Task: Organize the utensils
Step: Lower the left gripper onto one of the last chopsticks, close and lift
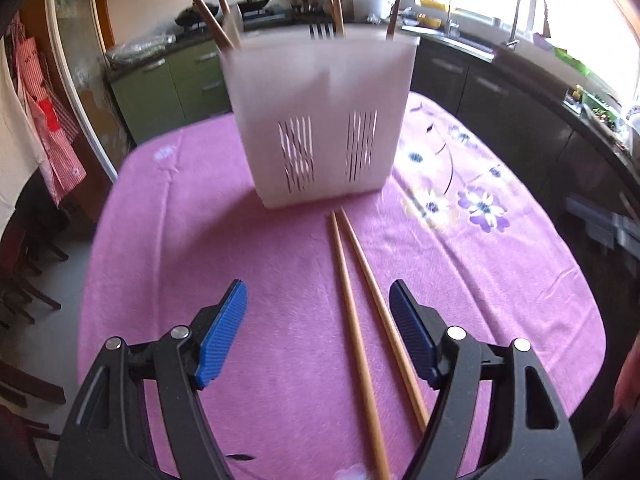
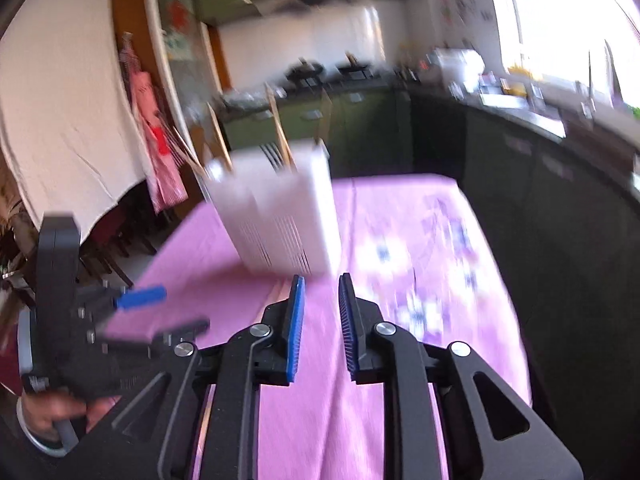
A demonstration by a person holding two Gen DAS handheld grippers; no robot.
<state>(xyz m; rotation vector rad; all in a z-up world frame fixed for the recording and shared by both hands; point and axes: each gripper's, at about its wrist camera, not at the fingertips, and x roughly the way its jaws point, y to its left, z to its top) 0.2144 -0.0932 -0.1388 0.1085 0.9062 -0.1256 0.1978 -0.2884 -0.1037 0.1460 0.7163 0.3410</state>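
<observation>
The left gripper (image 1: 318, 322) hovers low over the table (image 1: 200, 264) with its jaws spread wide and holding nothing; its blue pads (image 1: 222, 334) flank the near ends of two wooden chopsticks (image 1: 360, 320), which lie side by side on the pink cloth and run away from the camera toward a white slotted utensil holder (image 1: 324, 120). The chopsticks' far tips end just short of the holder's base. The holder stands upright on the cloth, with more chopsticks (image 1: 208, 12) and a fork (image 1: 322, 31) sticking up from it. The right gripper (image 2: 322, 308) has its jaws drawn close with a narrow gap left between them, and nothing gripped. Its view is blurred, but the holder (image 2: 280, 212) seems to stand just ahead, and the left gripper (image 2: 140, 298) shows at its left.
</observation>
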